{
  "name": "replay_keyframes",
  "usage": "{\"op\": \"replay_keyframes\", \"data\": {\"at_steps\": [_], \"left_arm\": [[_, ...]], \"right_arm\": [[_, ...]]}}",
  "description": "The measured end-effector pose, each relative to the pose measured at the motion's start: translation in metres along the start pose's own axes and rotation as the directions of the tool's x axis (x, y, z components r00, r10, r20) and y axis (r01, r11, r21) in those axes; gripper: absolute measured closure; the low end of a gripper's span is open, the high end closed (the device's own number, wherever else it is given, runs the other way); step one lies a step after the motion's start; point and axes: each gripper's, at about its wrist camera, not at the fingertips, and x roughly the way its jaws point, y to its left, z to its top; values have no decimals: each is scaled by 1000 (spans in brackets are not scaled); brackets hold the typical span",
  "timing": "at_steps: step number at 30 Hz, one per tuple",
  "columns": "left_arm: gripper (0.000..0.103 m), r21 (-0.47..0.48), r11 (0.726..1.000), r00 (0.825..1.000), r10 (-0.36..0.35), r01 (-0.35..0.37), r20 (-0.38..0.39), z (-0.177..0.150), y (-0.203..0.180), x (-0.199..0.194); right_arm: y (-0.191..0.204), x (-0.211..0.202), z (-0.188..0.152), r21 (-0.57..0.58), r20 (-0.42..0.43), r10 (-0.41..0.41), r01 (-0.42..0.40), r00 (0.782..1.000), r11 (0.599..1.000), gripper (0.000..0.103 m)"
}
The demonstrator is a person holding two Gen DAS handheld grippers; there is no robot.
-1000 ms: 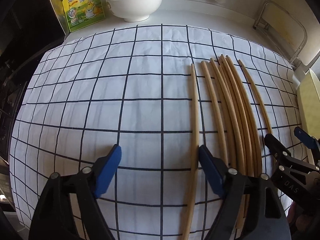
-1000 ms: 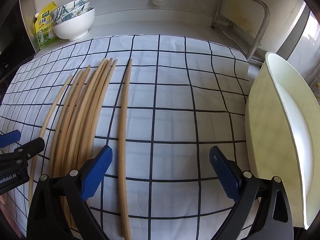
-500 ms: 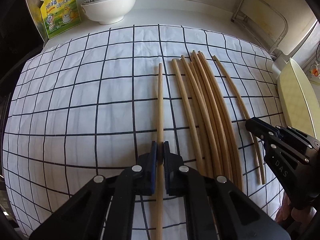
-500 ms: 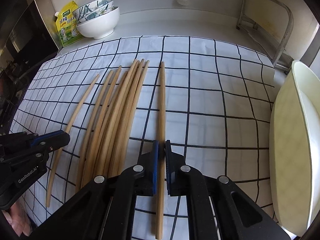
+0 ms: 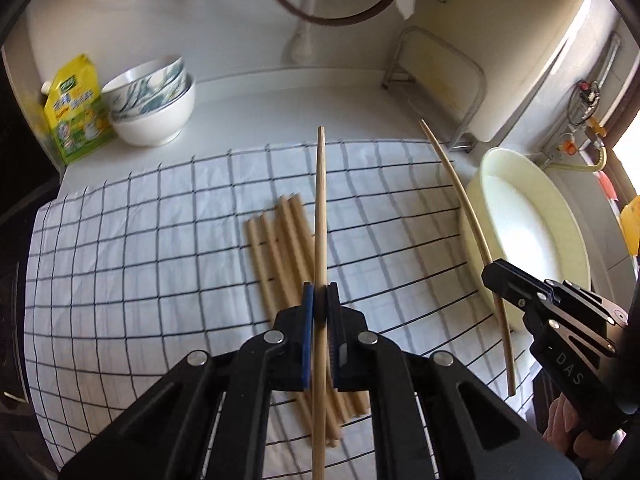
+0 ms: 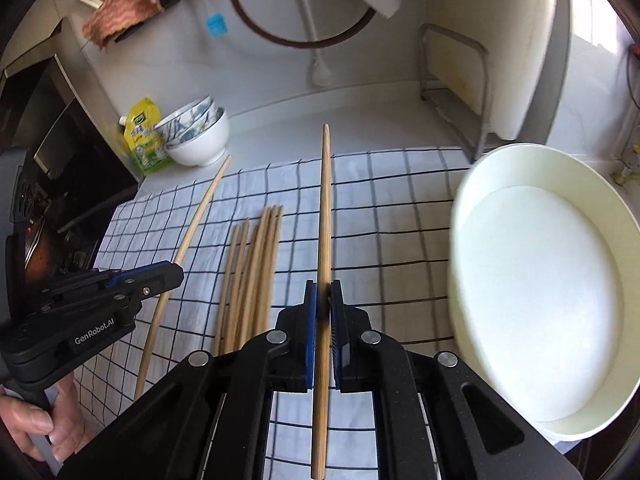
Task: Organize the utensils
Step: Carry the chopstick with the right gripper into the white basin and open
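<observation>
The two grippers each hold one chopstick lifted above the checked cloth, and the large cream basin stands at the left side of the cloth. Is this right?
One thing is wrong: the cream basin stands at the right side of the checked cloth, as the right wrist view shows. The rest holds: the left gripper is shut on one chopstick and the right gripper on another chopstick, both lifted above the cloth.

Both grippers: matte black plastic arms, blue pads inside the fingertips, silver round screws behind jaws. Left gripper (image 6: pixel 168 276) side marked "GenRobot.AI", white print; right gripper (image 5: pixel 490 274) marked "DAS". Bare skin, fingers (image 6: pixel 28 424) at left grip.
</observation>
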Motion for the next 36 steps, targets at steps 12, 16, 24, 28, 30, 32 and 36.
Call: {"op": "replay_keyframes", "data": {"at_steps": [12,16,24,28,30,32,36], "left_arm": [[96,273,937,973,-229,217,14,68,-175,24],[96,313,912,964,-258,264,-62,71,-218,59],[96,338,902,961,-228,269,-157,67,-251,115],[96,335,908,962,-193,250,-195,63,-253,136],[96,335,911,962,-176,240,-209,60,-252,144],[96,339,912,963,-161,229,-218,57,-252,150],[89,333,919,964,-139,211,-228,56,-250,154]], "right_arm": [[-155,-50,2,263,27,-233,218,972,940,96],[-186,-36,-1,320,-9,-231,221,973,921,96],[-212,1,-9,358,-83,-190,207,978,911,96],[-215,10,-17,364,-105,-176,203,979,909,96],[-223,12,-13,378,-98,-164,190,981,906,96],[-222,12,-14,373,-95,-180,203,979,905,96],[-223,9,-15,376,-93,-202,222,975,899,90]]}}
